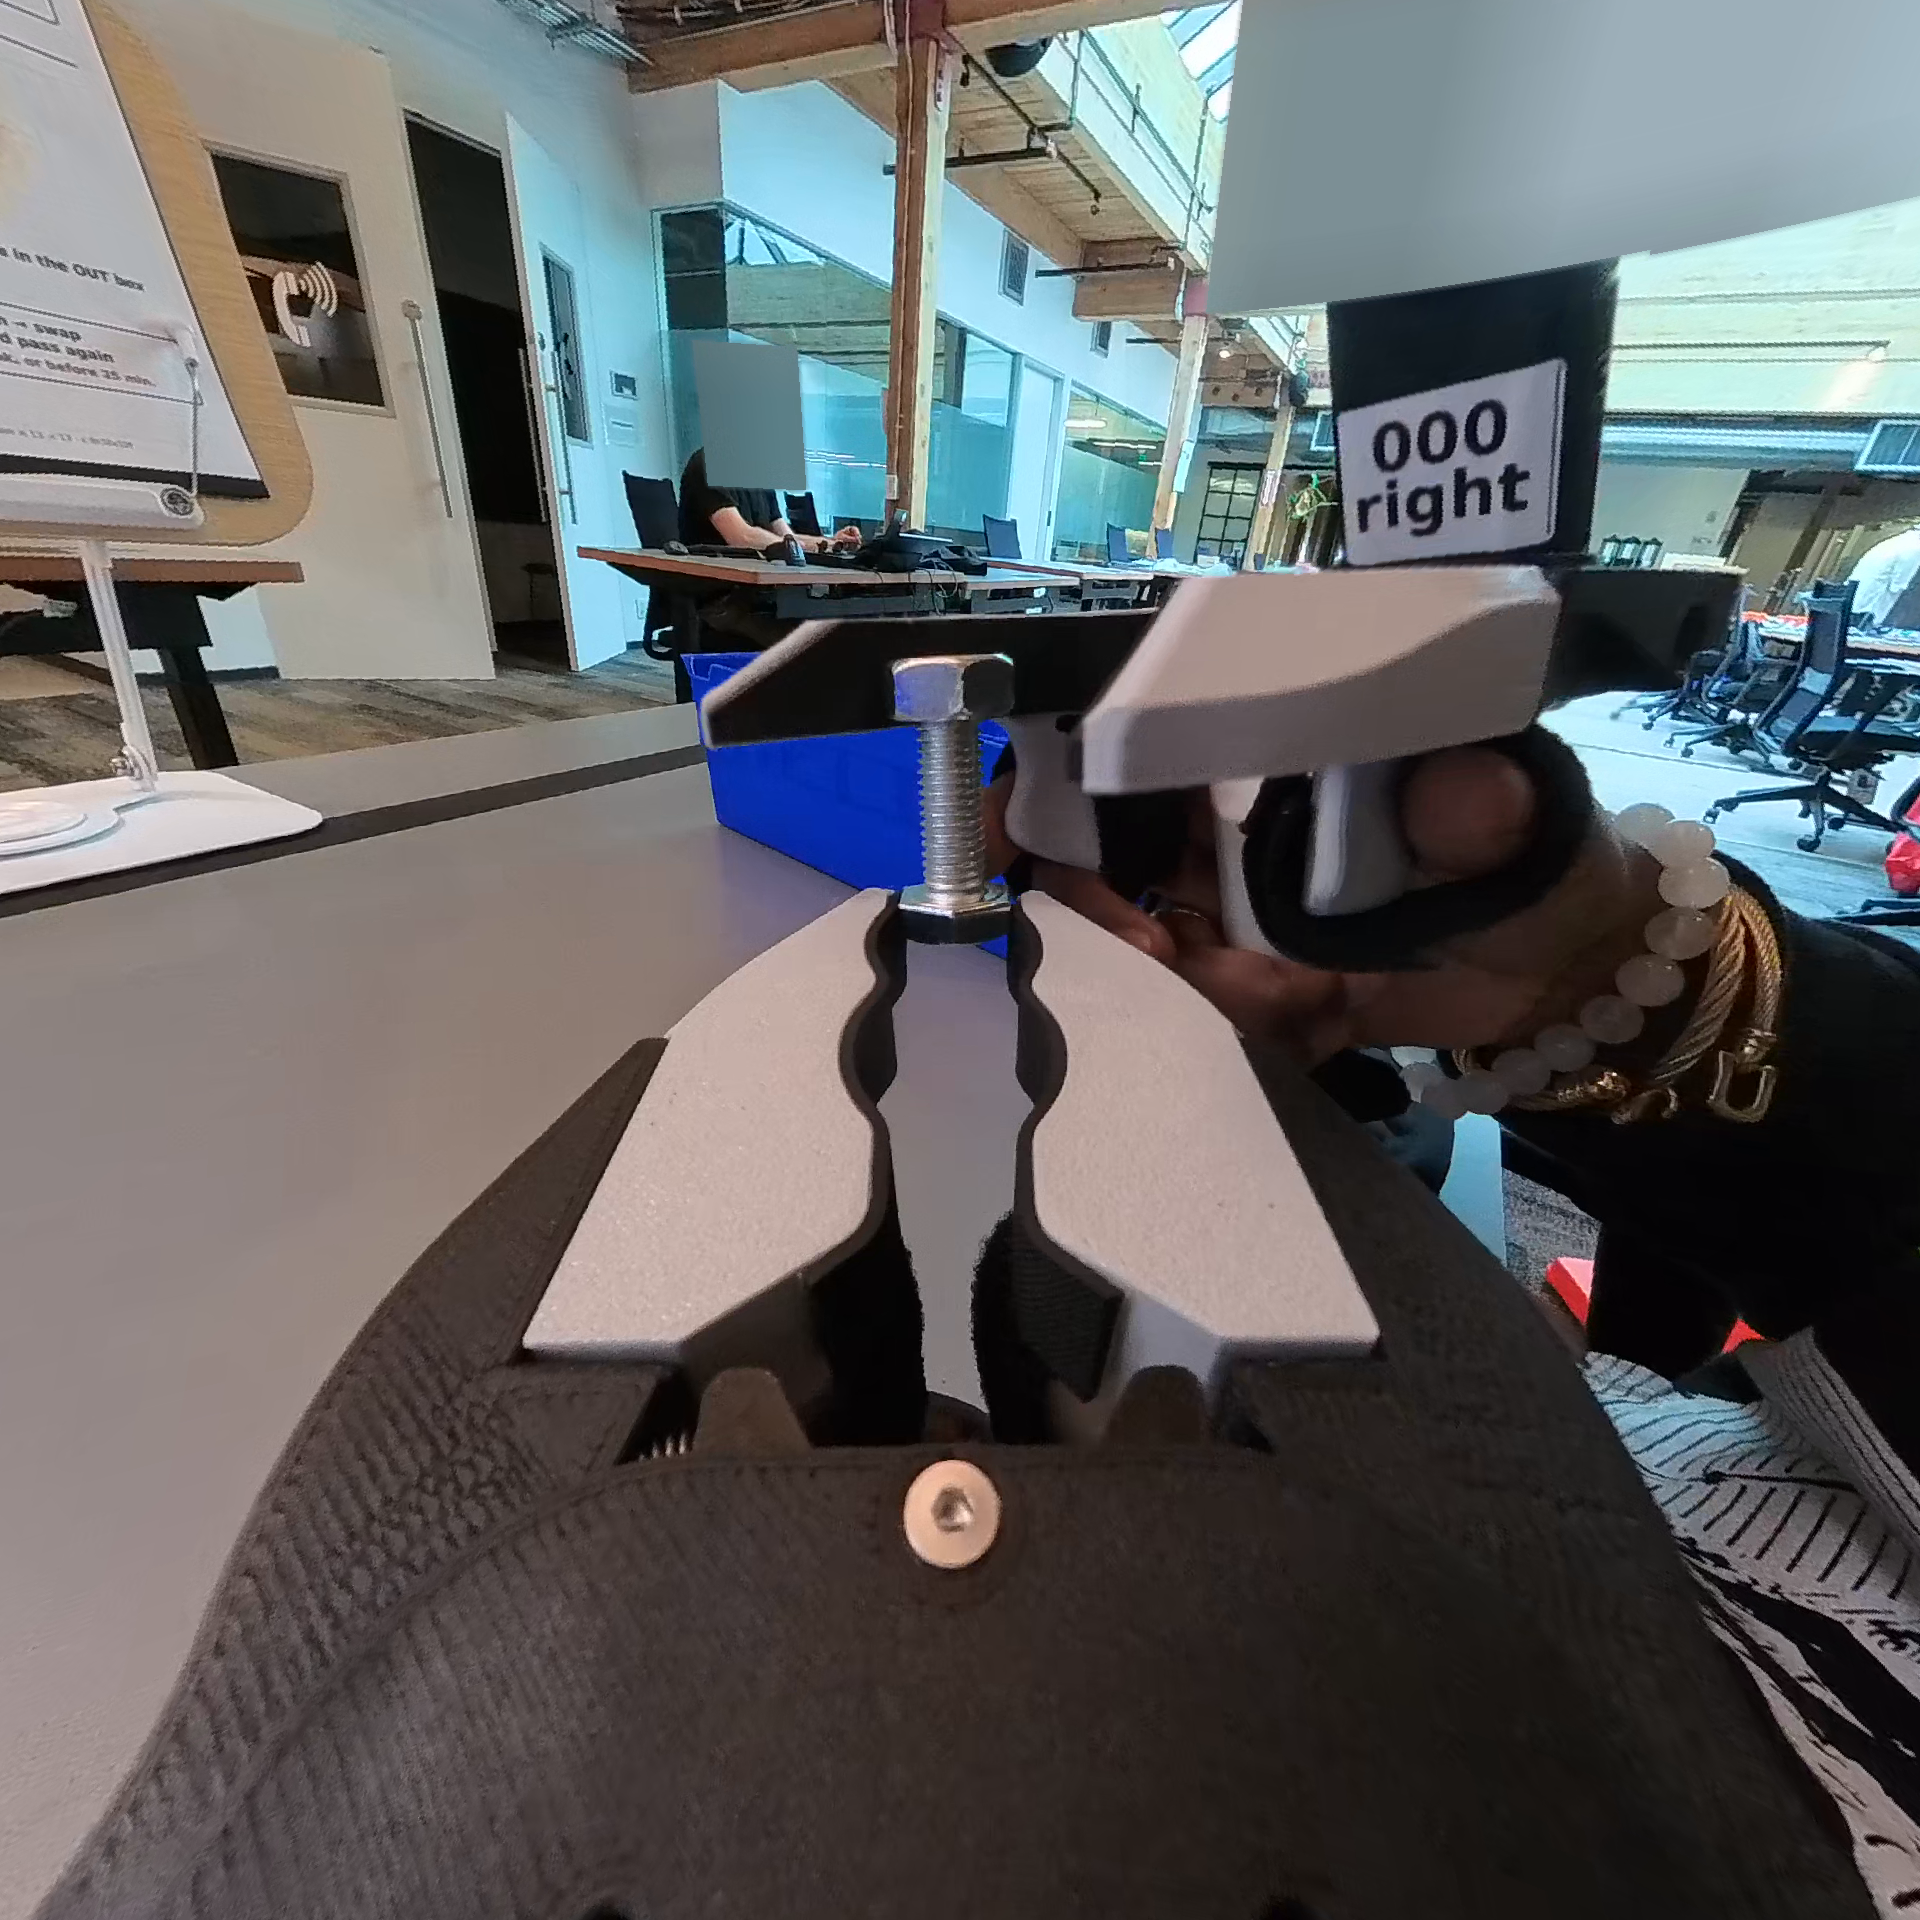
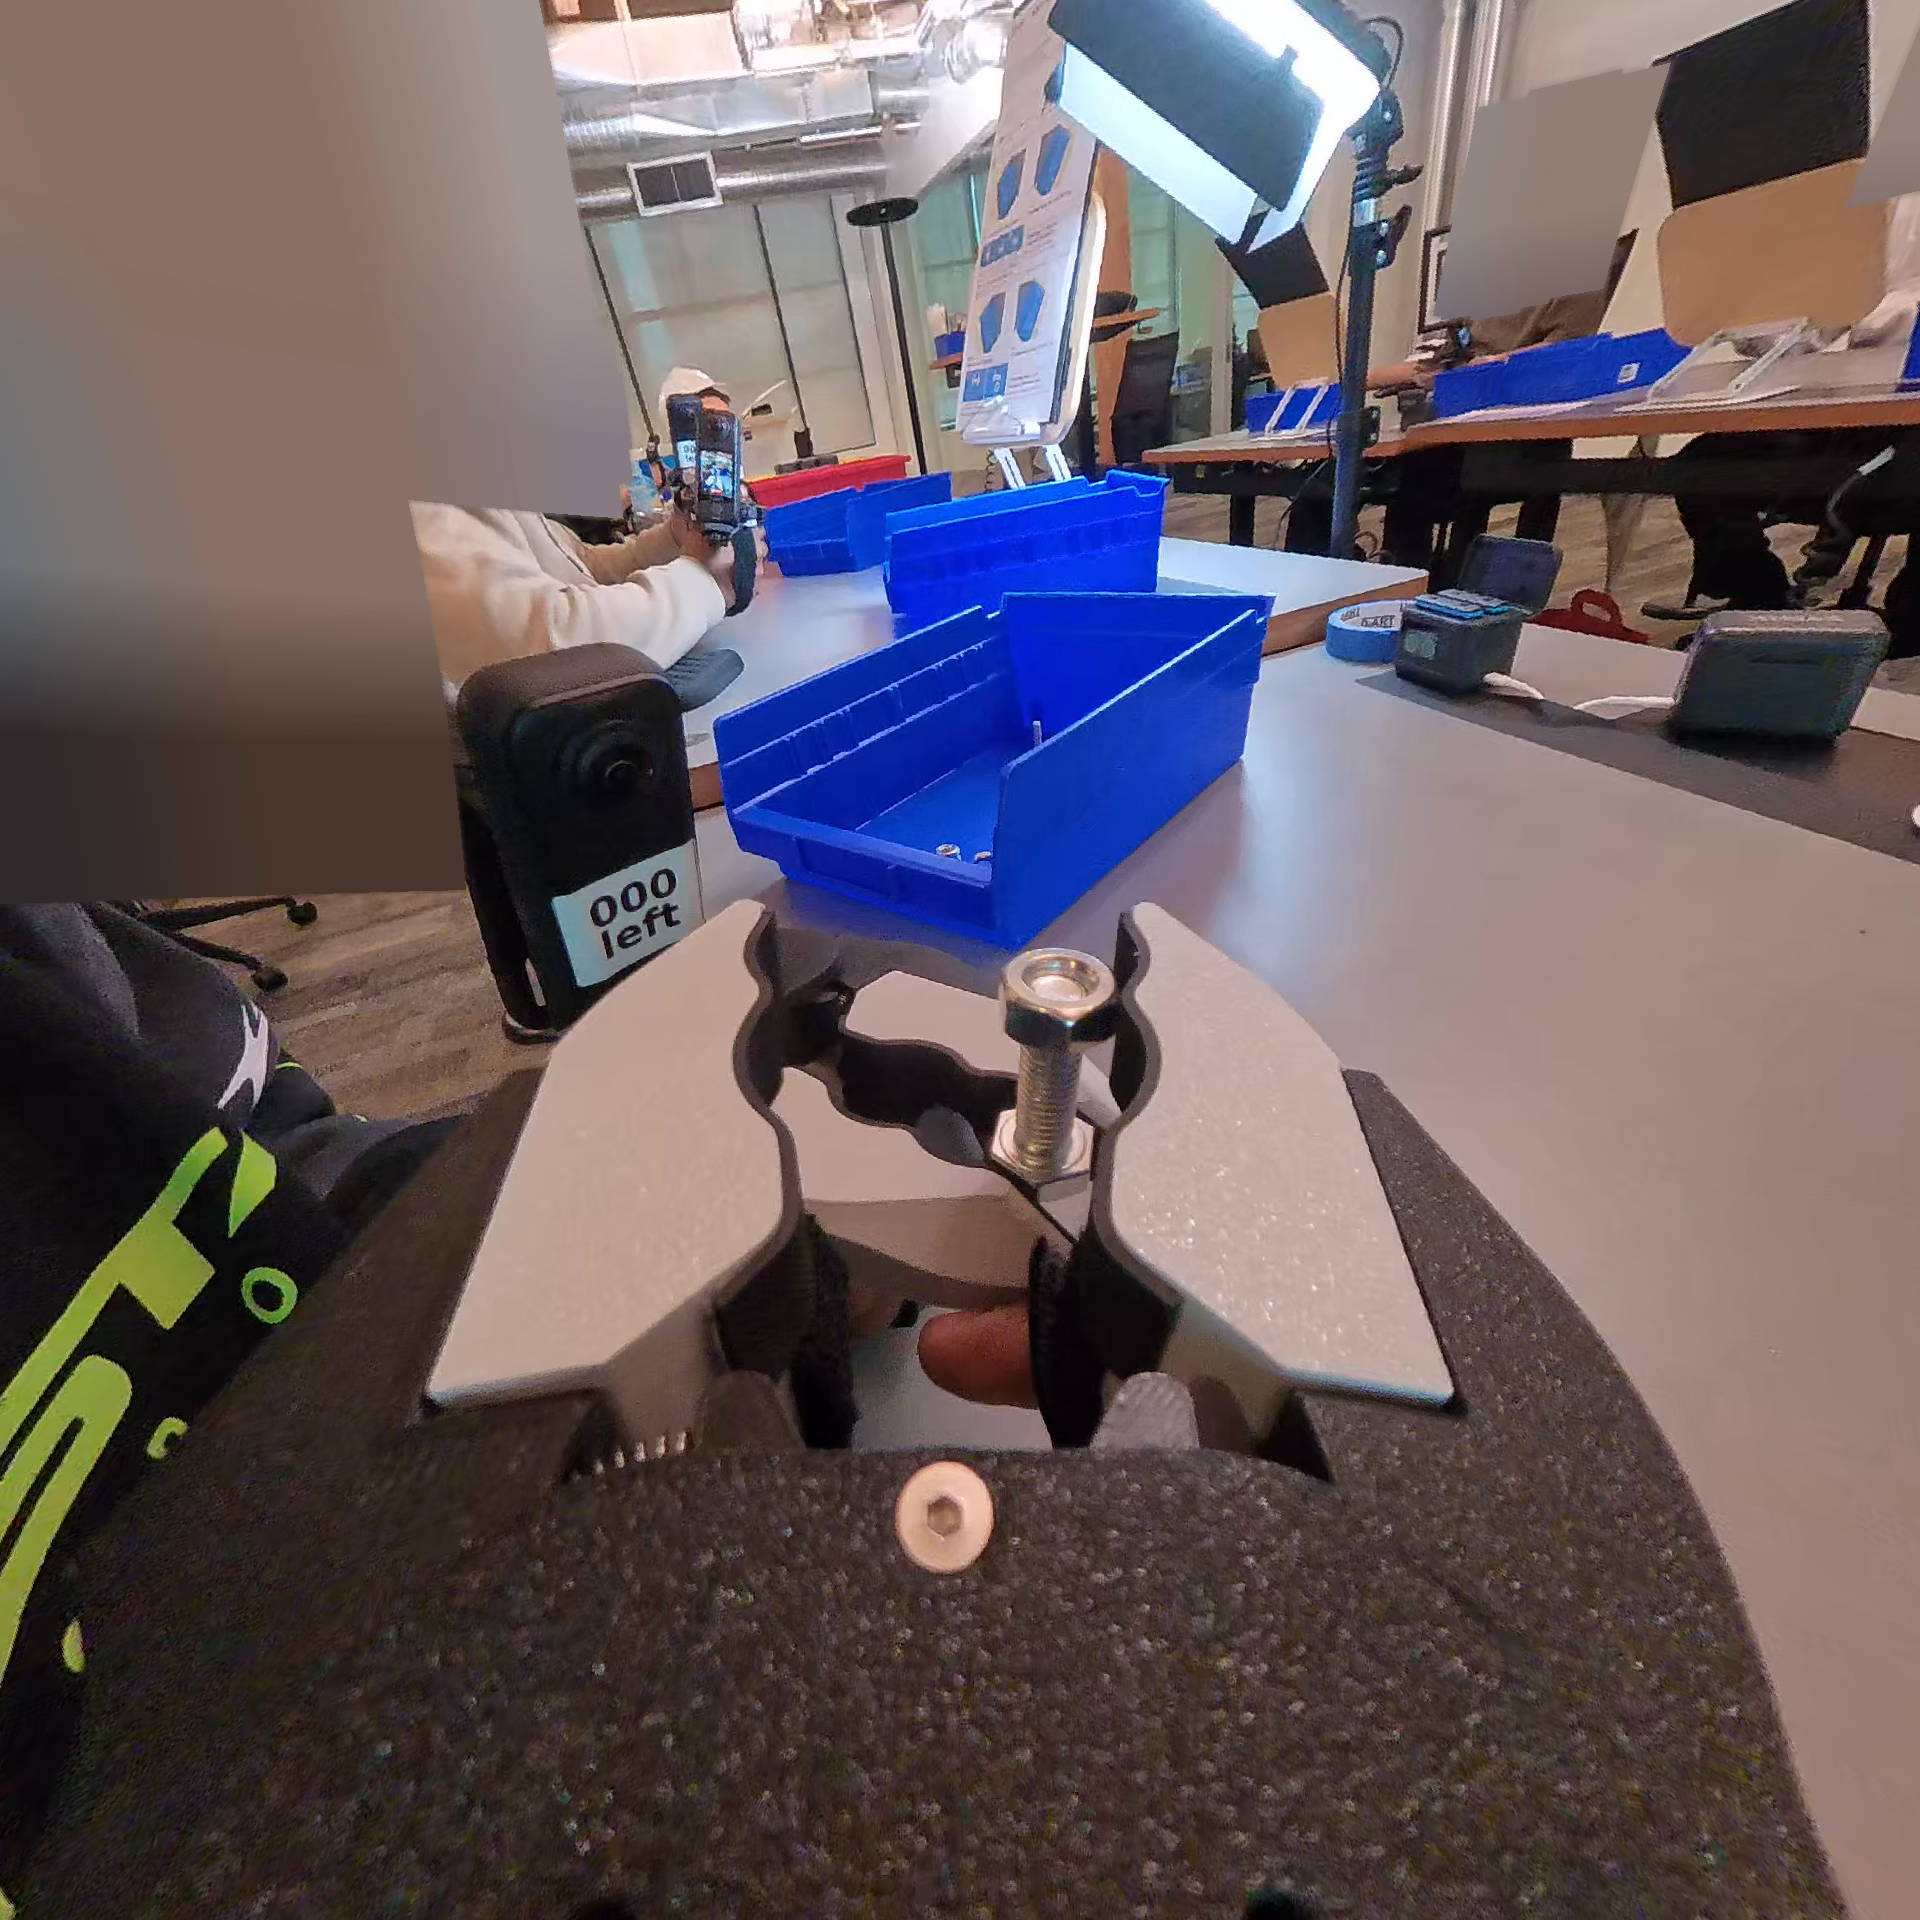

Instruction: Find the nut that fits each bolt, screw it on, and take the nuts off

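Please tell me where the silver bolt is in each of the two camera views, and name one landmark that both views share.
Left wrist view: the bolt stands upright just above centre, its nut between the left gripper's fingertips.
Right wrist view: the bolt is slightly right of centre, head towards the camera, between the right gripper's spread fingers.
Shared landmark: the blue bin behind the bolt.

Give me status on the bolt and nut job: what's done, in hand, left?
Done: a nut sits threaded at the end of the bolt, far from its head. In hand: the left gripper clamps that nut; the right gripper is open around the bolt head. Left: more turning or removal, plus the small hardware in the blue bin.
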A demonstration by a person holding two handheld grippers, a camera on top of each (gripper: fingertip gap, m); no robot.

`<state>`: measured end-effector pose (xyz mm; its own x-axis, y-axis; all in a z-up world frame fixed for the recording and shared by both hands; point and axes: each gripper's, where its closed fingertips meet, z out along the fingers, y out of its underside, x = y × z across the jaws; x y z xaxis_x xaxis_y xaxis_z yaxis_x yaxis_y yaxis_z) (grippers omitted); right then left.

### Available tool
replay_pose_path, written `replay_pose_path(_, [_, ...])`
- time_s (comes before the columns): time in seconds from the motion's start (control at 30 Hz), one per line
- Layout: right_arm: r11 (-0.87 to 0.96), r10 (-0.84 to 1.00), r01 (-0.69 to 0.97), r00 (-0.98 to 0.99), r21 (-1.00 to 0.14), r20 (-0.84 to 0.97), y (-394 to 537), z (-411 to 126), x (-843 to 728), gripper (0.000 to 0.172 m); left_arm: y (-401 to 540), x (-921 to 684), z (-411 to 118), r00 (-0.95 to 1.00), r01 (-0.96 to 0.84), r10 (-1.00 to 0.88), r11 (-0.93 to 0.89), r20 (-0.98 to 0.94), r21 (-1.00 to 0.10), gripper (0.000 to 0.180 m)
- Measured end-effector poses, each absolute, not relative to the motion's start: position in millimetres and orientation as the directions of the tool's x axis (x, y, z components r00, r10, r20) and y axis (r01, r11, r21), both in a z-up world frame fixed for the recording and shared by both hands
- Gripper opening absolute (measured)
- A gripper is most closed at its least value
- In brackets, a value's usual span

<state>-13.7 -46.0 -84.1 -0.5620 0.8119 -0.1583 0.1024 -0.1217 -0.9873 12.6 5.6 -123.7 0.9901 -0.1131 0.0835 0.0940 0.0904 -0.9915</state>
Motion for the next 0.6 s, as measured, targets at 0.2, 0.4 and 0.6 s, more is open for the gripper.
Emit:
replay_pose_path(0.2, [-0.094, 0.835, 0.083, -0.536, -0.992, -0.124, -42, -84, -9, 0.061, 6, 12, -124, 0.991, 0.091, -0.108, 0.090, 0.081, -0.992, 0.018])
replay_pose_path(0.4, [-0.106, 0.860, 0.053, -0.496, -0.993, -0.119, -32, -82, 6, 0.052, 5, 8, -122, 0.988, 0.121, -0.105, 0.103, 0.110, -0.987, 0.018])
replay_pose_path(0.6, [-0.120, 0.839, 0.029, -0.531, -0.992, -0.117, -28, -77, 23, 0.022, 4, 8, -122, 0.988, 0.126, -0.105, 0.104, 0.115, -0.987, 0.018])
